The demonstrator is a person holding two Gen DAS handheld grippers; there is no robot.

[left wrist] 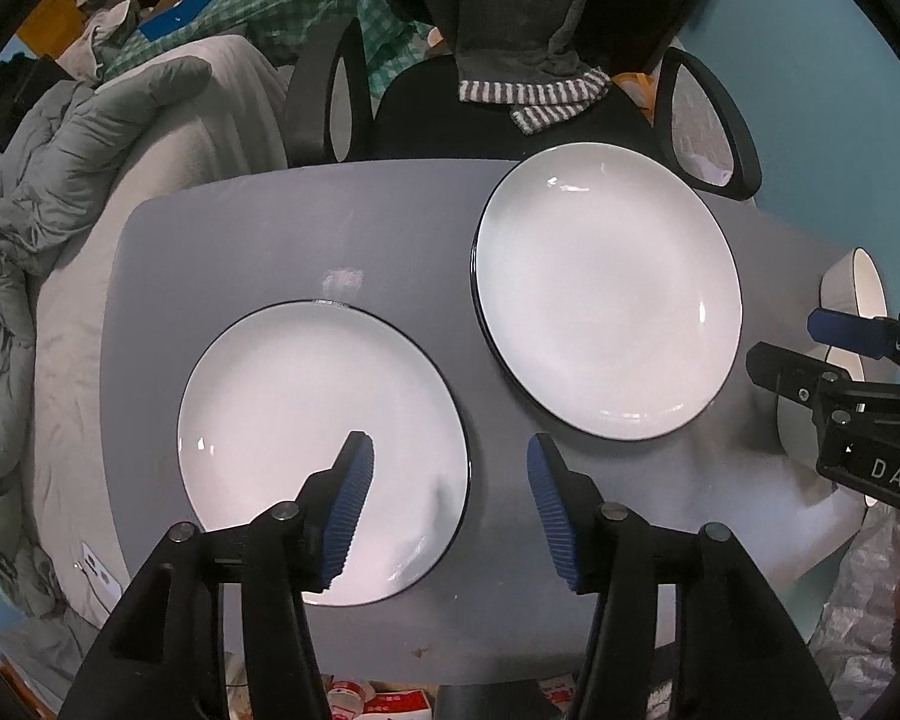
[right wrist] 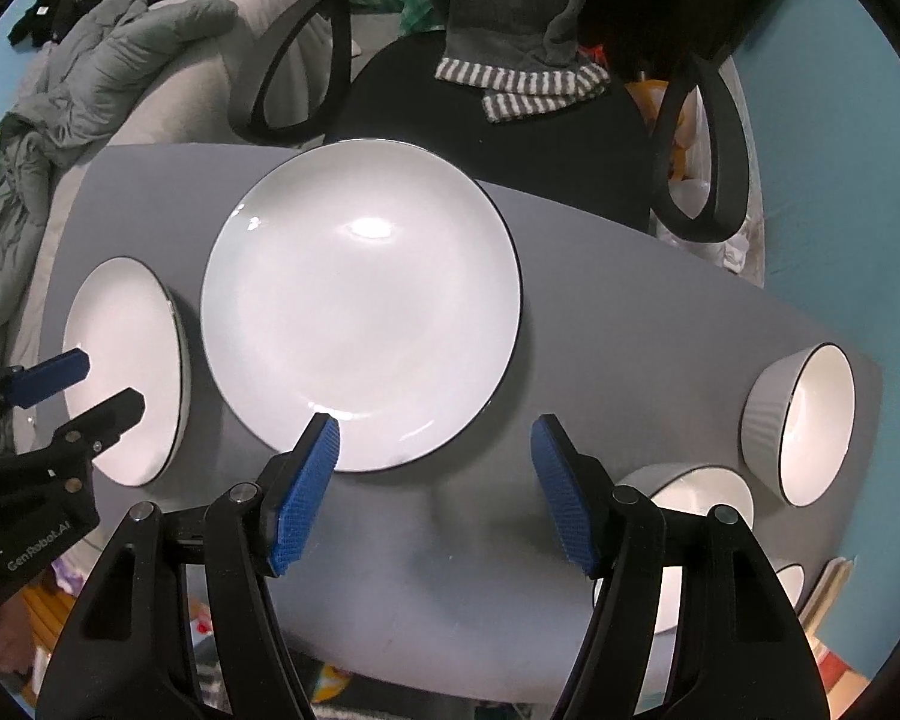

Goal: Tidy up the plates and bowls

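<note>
Two white plates with dark rims lie flat on the grey table [left wrist: 390,228]. My left gripper [left wrist: 448,441] hangs open above the right rim of the nearer plate [left wrist: 306,432], nothing between its blue pads. The other plate [left wrist: 606,288] lies to the right and further back. In the right wrist view, my right gripper [right wrist: 437,423] is open over bare table just in front of that plate [right wrist: 360,312], holding nothing. Right of it stand a ribbed white bowl [right wrist: 810,420] and a second bowl [right wrist: 690,498], partly hidden by a finger. A third bowl [right wrist: 792,582] peeks out below.
A black office chair [right wrist: 480,144] with a striped cloth [right wrist: 522,87] stands at the table's far edge. A grey duvet [left wrist: 60,192] lies left of the table. Cartons and clutter [left wrist: 390,702] sit on the floor below the near edge.
</note>
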